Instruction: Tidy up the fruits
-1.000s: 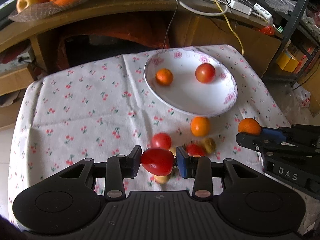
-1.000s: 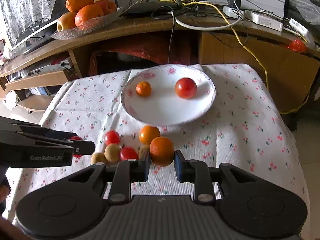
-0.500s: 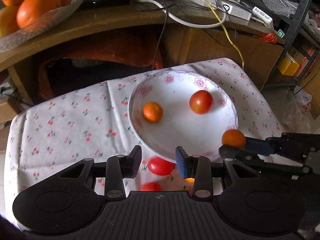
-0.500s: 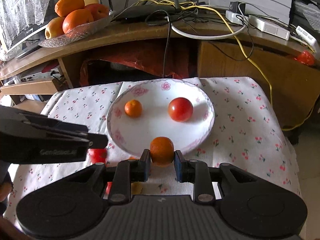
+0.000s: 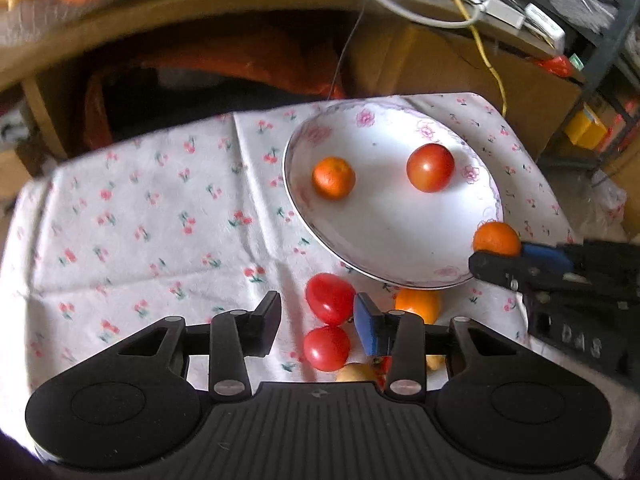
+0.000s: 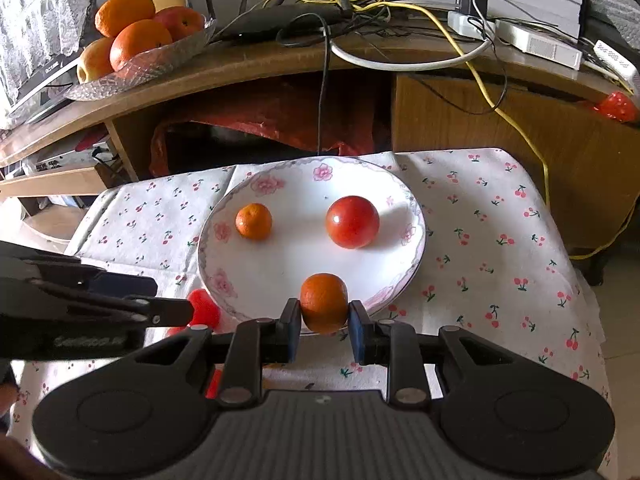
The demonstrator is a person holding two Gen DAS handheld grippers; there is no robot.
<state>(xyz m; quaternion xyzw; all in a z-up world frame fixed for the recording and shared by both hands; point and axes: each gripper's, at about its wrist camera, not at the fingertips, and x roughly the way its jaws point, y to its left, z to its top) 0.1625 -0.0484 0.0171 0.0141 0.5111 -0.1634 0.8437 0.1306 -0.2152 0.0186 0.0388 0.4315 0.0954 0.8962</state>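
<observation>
Gripping round dimpled mandarin [image 6: 323,301]

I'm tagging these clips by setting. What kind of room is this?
Probably a home living room: a small table under a cherry-print tablecloth, a glass fruit dish on a wooden TV-style cabinet, and a router with tangled cables.

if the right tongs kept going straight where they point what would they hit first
Most likely the white plate: the right tongs hold a small orange over its near rim, angled down. The bare middle of the plate lies ahead, though depth is hard to judge.
</observation>
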